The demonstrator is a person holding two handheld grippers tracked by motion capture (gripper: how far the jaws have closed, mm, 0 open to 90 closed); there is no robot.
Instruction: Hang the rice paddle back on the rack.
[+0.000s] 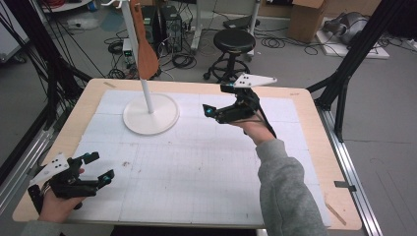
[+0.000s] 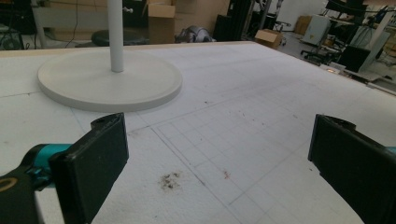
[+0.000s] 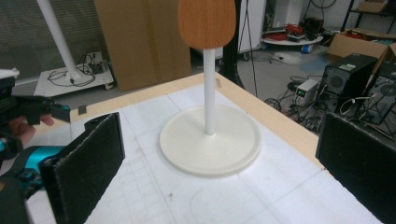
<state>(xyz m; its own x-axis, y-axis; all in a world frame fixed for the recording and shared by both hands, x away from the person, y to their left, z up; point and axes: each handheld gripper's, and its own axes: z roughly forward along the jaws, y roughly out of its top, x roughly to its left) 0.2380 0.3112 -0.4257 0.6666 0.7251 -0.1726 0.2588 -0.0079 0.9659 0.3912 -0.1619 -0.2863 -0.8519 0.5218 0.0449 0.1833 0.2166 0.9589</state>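
Wooden spatula (image 1: 143, 42), hung blade-down from the top of a white stand (image 1: 149, 114); located upper left of centre in the high view, and at top centre of the right gripper view, where its rounded blade (image 3: 207, 21) overlaps the stand's thin post. Stand: round white base resting on the white gridded mat (image 1: 196, 167), one slender upright. Right gripper (image 1: 216, 101): raised above the mat at centre right of the high view, jaws spread wide and empty, aimed at the stand and well apart from it. Left gripper (image 1: 98, 167): low at the lower left of the high view, jaws likewise released, nothing between them, far from the stand. Hazards, as judged: the spatula appears to hang freely, so a sideways touch from one jaw could set it swinging and spoil the grasp; closing on the post along with the blade is likely if the approach comes straight on, since the two line up in the right gripper view; a pull made sideways rather than upward could tip the light stand or drag its base across the mat; a pinch low on the smooth blade may slip. How the handle attaches at the top cannot be told.
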